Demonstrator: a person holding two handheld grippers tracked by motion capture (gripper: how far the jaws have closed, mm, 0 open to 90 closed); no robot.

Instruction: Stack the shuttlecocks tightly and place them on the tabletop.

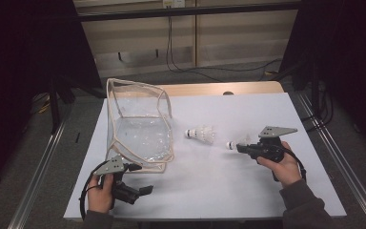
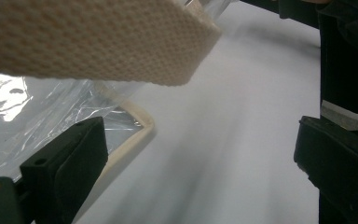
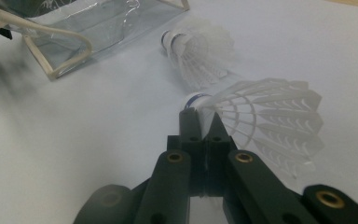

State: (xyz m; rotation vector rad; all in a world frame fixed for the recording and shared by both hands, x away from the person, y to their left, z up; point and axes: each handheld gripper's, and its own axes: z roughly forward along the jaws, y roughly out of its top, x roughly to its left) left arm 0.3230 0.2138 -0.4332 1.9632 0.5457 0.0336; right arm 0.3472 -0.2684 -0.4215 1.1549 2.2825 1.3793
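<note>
A white feather shuttlecock (image 1: 201,133) lies on the white table, its cork toward the clear plastic bag (image 1: 140,129) with beige trim. A second shuttlecock (image 3: 265,116) is at the tip of my right gripper (image 3: 203,116), whose jaws are pressed together on the skirt just behind the cork. In the high view that gripper (image 1: 238,147) is right of centre, pointing left. My left gripper (image 1: 142,178) is at the bag's near corner, jaws wide apart. In the left gripper view (image 2: 200,158) only table lies between them, and a beige strap (image 2: 98,42) hangs above.
The bag stands open on the table's left half, its trim edge (image 2: 135,135) beside my left jaw. The table's far wooden edge (image 1: 209,88) borders the white sheet. Metal rails (image 1: 43,157) run along both sides of the table.
</note>
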